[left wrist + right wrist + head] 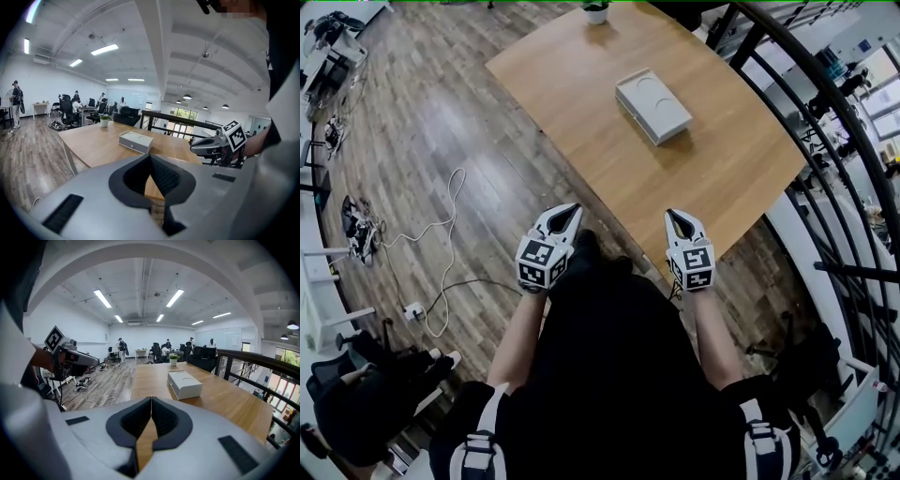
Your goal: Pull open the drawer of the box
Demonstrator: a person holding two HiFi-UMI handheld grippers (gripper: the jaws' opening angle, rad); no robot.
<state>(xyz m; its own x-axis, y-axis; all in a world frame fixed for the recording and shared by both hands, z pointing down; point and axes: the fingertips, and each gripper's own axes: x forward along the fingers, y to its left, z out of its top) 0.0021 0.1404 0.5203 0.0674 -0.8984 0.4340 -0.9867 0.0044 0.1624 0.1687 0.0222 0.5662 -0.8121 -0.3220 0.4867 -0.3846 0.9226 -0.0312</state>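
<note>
While shut, two grippers [572, 212] [676, 217], one box [653, 106].

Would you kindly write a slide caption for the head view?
Left gripper and right gripper, both shut and empty, hover near the wooden table bearing a white box.

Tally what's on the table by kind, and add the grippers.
white box: 1
potted plant: 1
grippers: 2 (left gripper, right gripper; jaws together on both, nothing held)
Total: 4
</note>
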